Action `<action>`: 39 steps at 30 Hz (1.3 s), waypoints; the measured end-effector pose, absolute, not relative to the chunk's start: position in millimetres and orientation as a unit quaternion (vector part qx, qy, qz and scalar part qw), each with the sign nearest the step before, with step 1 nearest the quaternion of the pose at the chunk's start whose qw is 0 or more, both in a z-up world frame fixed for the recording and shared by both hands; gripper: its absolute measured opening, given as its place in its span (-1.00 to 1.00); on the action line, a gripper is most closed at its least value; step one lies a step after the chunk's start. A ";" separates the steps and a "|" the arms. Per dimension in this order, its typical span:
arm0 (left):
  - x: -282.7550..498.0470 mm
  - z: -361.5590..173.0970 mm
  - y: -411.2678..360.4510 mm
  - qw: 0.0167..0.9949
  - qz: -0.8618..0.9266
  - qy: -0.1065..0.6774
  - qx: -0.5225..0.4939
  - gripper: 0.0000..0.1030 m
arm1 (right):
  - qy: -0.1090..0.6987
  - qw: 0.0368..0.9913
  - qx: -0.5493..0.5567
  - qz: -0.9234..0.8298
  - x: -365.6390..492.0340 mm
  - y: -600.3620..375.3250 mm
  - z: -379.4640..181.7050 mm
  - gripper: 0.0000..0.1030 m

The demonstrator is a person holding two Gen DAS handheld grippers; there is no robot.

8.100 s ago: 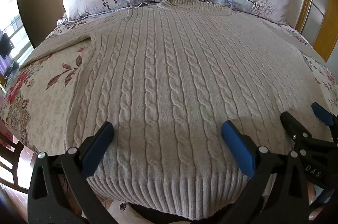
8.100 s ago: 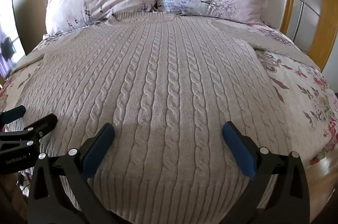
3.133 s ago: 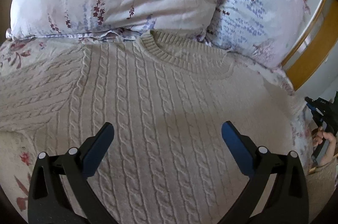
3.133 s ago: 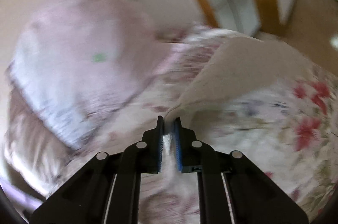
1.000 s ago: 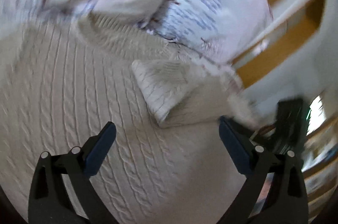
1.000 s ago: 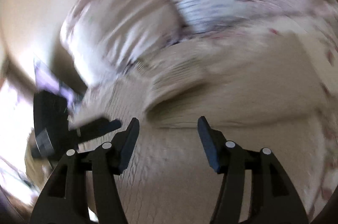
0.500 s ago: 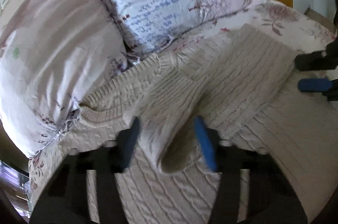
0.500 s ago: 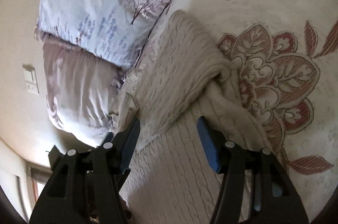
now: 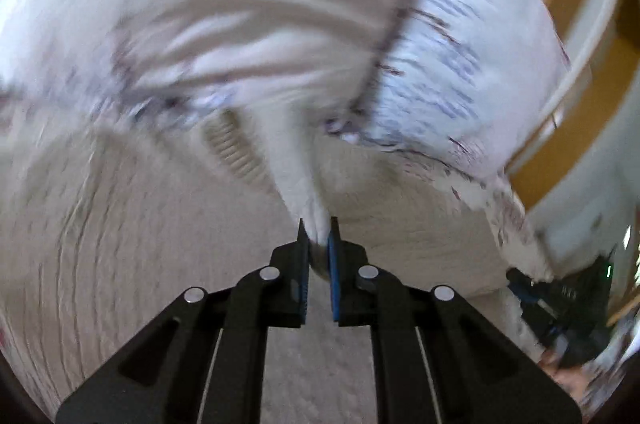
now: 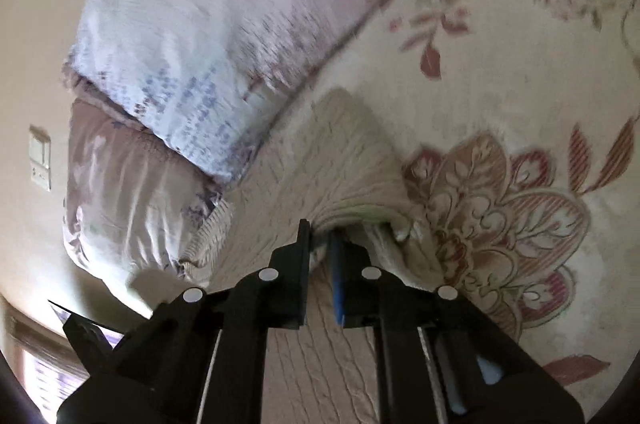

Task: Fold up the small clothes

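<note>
Sweater (image 9: 120, 244) knit fills the near ground under both your tools, lying flat on the bed. Your left gripper (image 9: 317, 244) has its jaws clamped on a pinched-up fold of the cream knit, which stretches away from the blue pads toward the ribbed collar (image 9: 236, 152). Your right gripper (image 10: 320, 244) likewise has its jaws closed on the sweater, at a bunched, doubled-over edge beside the floral bedsheet (image 10: 500, 216). In the left view that same right gripper shows at the lower right, blurred, with pale cloth at its tip. Beyond the knit, two pillows (image 10: 192, 44) lean at the head of the bed, one pinkish, one bluish with small purple print. Farthest off are a wooden headboard (image 9: 568, 144) and a wall switch (image 10: 40, 164).
</note>
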State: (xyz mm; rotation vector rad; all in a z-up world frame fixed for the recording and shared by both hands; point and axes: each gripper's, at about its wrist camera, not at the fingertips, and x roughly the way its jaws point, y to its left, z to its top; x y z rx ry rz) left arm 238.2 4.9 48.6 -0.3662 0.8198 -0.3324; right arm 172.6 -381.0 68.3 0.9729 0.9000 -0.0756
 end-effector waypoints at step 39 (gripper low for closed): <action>133.5 42.2 221.1 0.868 -0.017 0.370 -0.331 0.44 | 0.459 0.828 0.322 -0.003 147.2 -313.9 89.0 0.24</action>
